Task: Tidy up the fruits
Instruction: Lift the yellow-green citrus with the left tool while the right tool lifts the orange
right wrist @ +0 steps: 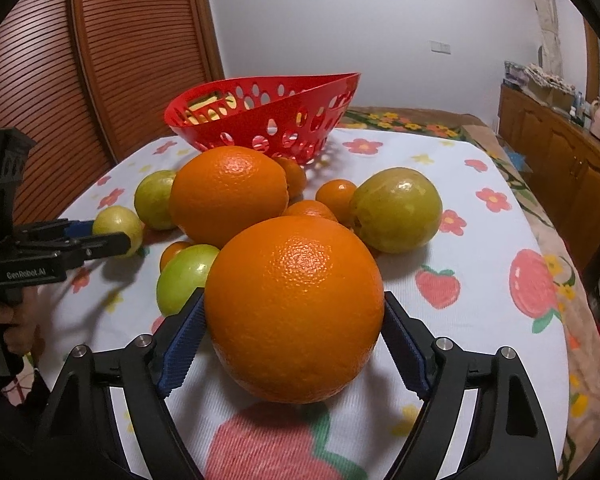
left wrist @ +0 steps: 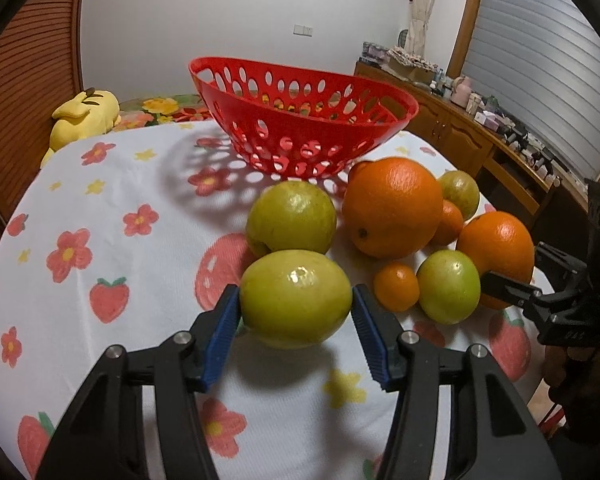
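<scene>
I take the red basket point(left wrist: 300, 120) as my landmark: it stands empty at the far side of the flowered tablecloth point(left wrist: 100, 208), and every fruit lies on my side of it.

My left gripper point(left wrist: 296, 304) has its blue pads against both flanks of the nearest yellow-green fruit point(left wrist: 296, 298), so I judge it pinched. That fruit's long axis runs crosswise, from one pad to the other, and the basket sits straight beyond it, past a second green fruit point(left wrist: 291, 218) lying in between.

My right gripper point(right wrist: 294, 320) brackets the near big orange point(right wrist: 294, 308). The left pad touches the peel; the right pad is hidden behind the fruit's curve, so I cannot tell whether the grip is full or the jaws are only spread around it. The orange is round, so no axis matters. The basket lies beyond it and to the left, with another big orange point(right wrist: 228, 194) directly on the line.

By my reading, the left hand is the nearer and has the straighter run to the basket. Either load should be lifted clear of the fruit ahead before travelling towards the rim, or it may knock the pile rolling.
</scene>
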### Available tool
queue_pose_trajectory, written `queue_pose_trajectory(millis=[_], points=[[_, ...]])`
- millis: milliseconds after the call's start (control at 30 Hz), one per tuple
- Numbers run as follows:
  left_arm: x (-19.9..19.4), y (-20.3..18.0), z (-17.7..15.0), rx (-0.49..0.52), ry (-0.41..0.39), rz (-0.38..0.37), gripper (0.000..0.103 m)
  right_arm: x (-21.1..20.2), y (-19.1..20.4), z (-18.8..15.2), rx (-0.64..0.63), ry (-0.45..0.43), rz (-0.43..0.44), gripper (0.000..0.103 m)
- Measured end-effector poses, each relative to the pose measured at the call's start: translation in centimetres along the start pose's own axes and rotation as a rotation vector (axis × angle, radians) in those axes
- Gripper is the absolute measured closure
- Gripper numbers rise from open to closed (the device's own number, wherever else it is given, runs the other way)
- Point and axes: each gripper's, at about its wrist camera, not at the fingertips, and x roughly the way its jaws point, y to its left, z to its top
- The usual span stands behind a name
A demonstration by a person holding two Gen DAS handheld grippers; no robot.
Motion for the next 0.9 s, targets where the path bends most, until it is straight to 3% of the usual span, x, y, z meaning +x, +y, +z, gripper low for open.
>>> queue_pose_trajectory(millis=[900], points=[[-3.3, -0.4, 2.4, -0.012, -0.109, -0.01, 0.048, -2.3, -1.6, 1.9, 0.016, -0.063, 0.025, 0.019]])
